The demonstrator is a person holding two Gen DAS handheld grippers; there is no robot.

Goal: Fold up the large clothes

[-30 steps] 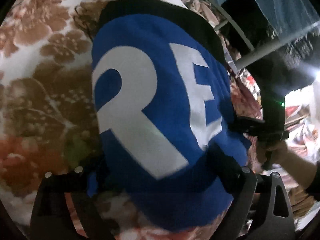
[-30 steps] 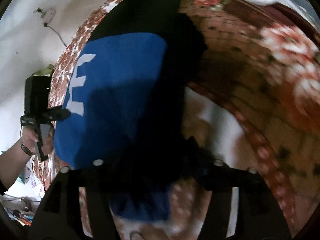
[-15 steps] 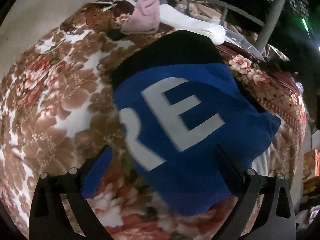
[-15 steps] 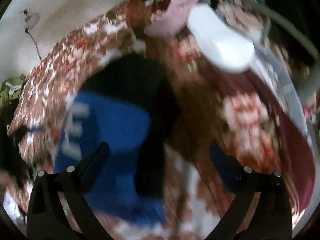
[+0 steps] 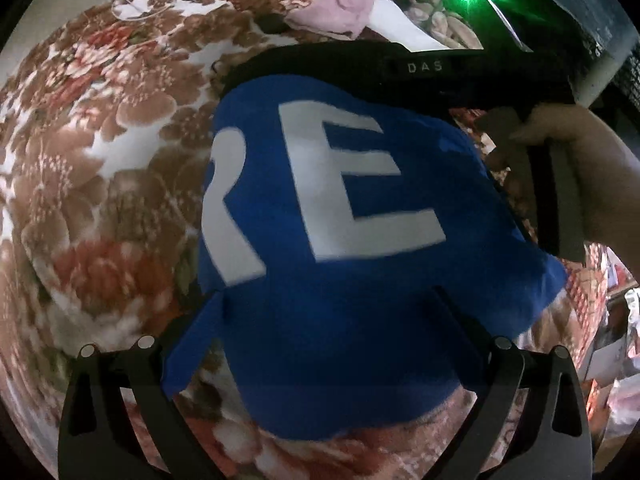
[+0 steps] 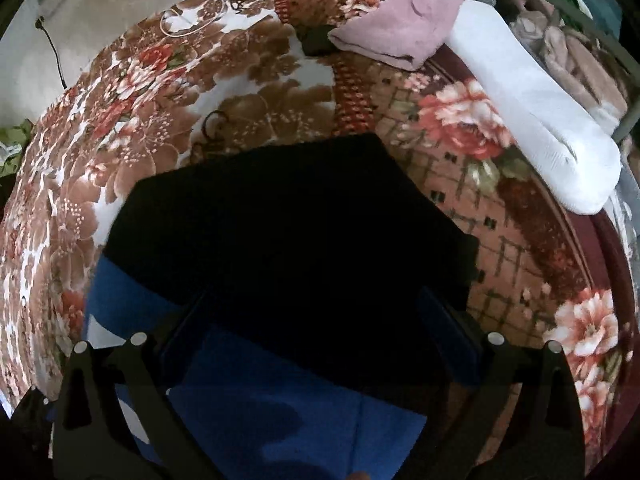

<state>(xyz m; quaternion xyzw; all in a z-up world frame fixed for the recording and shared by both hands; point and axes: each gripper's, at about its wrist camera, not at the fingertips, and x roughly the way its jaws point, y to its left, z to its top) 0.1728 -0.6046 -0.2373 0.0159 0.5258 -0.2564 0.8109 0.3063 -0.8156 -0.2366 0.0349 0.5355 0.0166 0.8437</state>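
While both grippers hover with nothing gripped, the garment [image 5: 340,240] lies folded on the bed [image 5: 100,160], blue panel with white letters uppermost and a black band at its far edge. Judging from the compact shape, the fold seems largely done and the cloth is left flat so that it can be checked or folded once more.

From the left gripper [image 5: 324,320], the blue panel is seen ahead of and between the fingers [image 5: 192,344], which are spread wide; a blue flap appears to overlap the left finger, though contact cannot be confirmed. The right gripper [image 5: 552,184], held in a hand [image 5: 592,168], is seen beyond the right finger, over the garment's far right edge.

In the right wrist view, the right gripper's [image 6: 320,332] fingers [image 6: 448,344] are likewise wide, with the black band [image 6: 288,232] between and ahead of them. A pink cloth [image 6: 400,28] and white roll [image 6: 540,128] lie well beyond.
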